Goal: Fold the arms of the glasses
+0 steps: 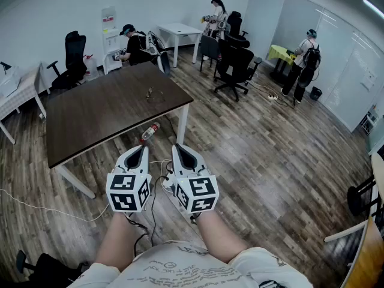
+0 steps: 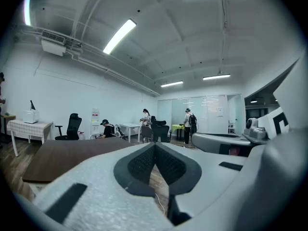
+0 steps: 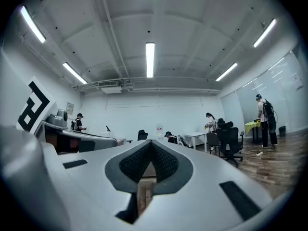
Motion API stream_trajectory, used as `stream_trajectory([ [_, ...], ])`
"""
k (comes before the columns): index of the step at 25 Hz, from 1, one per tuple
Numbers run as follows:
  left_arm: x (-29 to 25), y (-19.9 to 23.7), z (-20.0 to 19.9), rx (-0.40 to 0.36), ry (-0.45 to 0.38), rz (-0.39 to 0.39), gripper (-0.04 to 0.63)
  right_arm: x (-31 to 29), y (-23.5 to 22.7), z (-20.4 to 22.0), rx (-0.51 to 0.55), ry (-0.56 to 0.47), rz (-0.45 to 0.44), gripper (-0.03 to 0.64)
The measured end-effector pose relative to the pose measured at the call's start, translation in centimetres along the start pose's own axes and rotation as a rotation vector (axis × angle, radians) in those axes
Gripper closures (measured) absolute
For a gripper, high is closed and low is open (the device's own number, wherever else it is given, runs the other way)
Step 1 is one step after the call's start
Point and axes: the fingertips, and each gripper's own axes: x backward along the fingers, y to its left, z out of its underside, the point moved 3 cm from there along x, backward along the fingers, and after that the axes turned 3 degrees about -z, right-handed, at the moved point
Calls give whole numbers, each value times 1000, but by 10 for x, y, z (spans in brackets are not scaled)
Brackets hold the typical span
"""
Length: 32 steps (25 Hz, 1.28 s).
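Seen from above, the brown table [image 1: 90, 116] carries one small thing near its far right edge that looks like the glasses [image 1: 150, 93]. They are too small here to tell how the arms sit. The left gripper [image 1: 144, 147] and the right gripper [image 1: 179, 147] are held side by side off the table's near right corner, over the wood floor [image 1: 258, 161] and well apart from the glasses. A bottle [image 1: 150, 131] lies on the floor between them and the table. Only the gripper views show the jaws head-on: both pairs are closed tip to tip with nothing between them. The left gripper view looks low across the table top, where the glasses cannot be made out. The right gripper view looks level and takes in mostly ceiling lights. A seated person [image 1: 135, 47] is beyond the table's far side.
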Motion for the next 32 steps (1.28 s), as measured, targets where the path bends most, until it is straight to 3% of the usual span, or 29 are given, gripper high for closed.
stream_trajectory([
  [13,-24,-6,13,5,57,-9,581,-6,-18,20,-18,60,-9,601],
  [18,-39,-24,12,-49,37,-42,581,-3,-41,23,-44,65,-5,601],
  [32,-82,-75,34,16,75,-5,581,18,-104,46,-72,101,24,600],
])
